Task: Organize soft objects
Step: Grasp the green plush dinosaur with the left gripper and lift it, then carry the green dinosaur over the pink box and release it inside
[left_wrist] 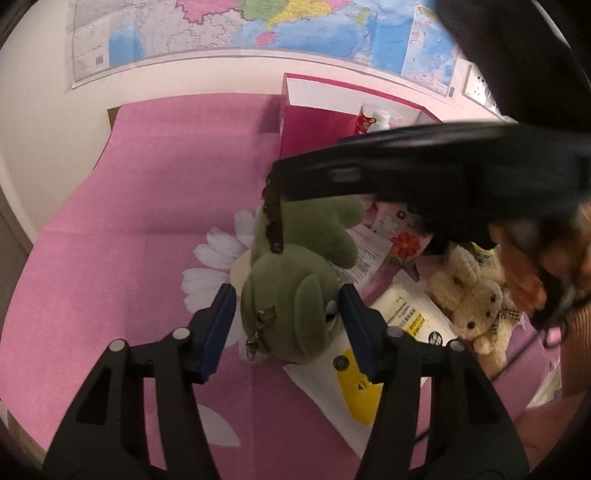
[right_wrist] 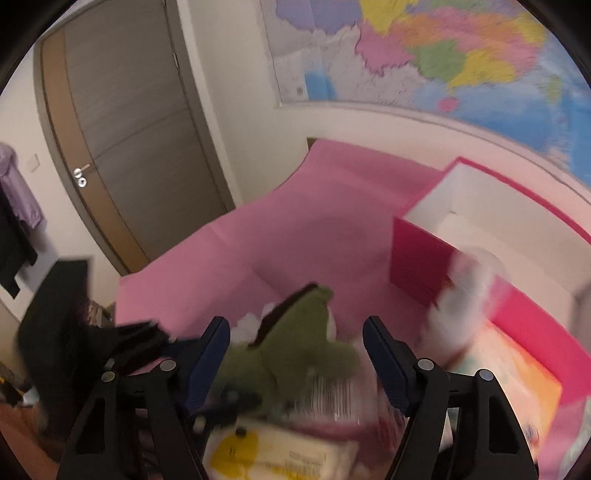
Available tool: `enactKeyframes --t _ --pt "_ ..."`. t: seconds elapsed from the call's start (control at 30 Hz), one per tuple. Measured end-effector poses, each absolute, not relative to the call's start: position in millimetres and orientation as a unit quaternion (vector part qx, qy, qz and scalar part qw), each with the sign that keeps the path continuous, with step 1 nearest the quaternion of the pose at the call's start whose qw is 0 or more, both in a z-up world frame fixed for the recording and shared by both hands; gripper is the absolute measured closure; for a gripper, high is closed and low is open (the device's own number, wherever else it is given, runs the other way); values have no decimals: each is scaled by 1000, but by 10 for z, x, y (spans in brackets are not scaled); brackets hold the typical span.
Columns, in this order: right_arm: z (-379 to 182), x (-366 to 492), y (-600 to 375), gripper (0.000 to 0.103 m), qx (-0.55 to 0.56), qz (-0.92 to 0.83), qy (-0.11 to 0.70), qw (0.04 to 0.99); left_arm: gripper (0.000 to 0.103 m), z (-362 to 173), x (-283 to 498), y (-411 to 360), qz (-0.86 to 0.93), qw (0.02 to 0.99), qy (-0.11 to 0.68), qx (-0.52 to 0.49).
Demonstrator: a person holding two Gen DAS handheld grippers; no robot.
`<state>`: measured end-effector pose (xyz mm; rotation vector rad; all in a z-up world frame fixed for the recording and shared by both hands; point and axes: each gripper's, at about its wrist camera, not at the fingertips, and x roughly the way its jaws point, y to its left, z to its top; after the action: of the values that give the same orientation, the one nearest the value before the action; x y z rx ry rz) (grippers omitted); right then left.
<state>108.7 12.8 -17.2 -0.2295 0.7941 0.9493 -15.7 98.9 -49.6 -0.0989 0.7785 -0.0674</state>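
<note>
Blue-padded left gripper (left_wrist: 288,325), lower centre, brackets the green plush toy (left_wrist: 291,295) on the pink counter (left_wrist: 147,206); pad contact is unclear. Right gripper (right_wrist: 297,354) is part open over the blurred plush. A fuzzy cream bunny (left_wrist: 469,295) lies at right, partly hidden.

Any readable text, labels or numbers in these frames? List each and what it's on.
None can be read.
Wall map: place names too small.
White and yellow packet: printed lines and a round symbol, too small.
Clear wrapper under the green plush toy: fine print, illegible.
Barcode in the right wrist view: blurred.
</note>
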Motion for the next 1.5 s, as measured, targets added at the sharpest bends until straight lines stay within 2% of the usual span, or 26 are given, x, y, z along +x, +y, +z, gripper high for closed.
enactKeyframes --t 0.2,0.23,0.27,0.3,0.33,0.47,0.57,0.77,1.23,1.5 --pt "-422 1300 555 27 -154 440 418 780 44 -530 -197 1030 -42 923 379 -54" --pt "-460 1300 585 31 -158 441 422 776 44 -532 -200 1051 -43 922 381 -57" --pt "-506 1305 587 49 -160 443 427 772 44 -538 -200 1079 -46 920 385 -64" --pt "-542 1312 592 55 -165 438 428 773 43 -546 -200 1099 -49 917 389 -72" --pt "-559 1315 558 56 -168 435 424 777 42 -555 -198 1119 -51 914 394 -79" --pt "-556 1297 348 58 -137 447 424 776 41 -597 -192 1133 -62 902 415 -102" --pt "-540 1212 179 59 -120 452 413 782 52 -624 -183 1148 -61 893 430 -119" --pt "-487 1095 -86 62 -79 454 395 795 53 -492 -201 1152 -81 894 421 -132" --pt "266 1268 -549 63 32 440 294 848 53 493 257 887 -91 944 318 -6" --pt "475 1688 -805 63 83 397 264 875 54 775 915 678 -101 944 309 63"
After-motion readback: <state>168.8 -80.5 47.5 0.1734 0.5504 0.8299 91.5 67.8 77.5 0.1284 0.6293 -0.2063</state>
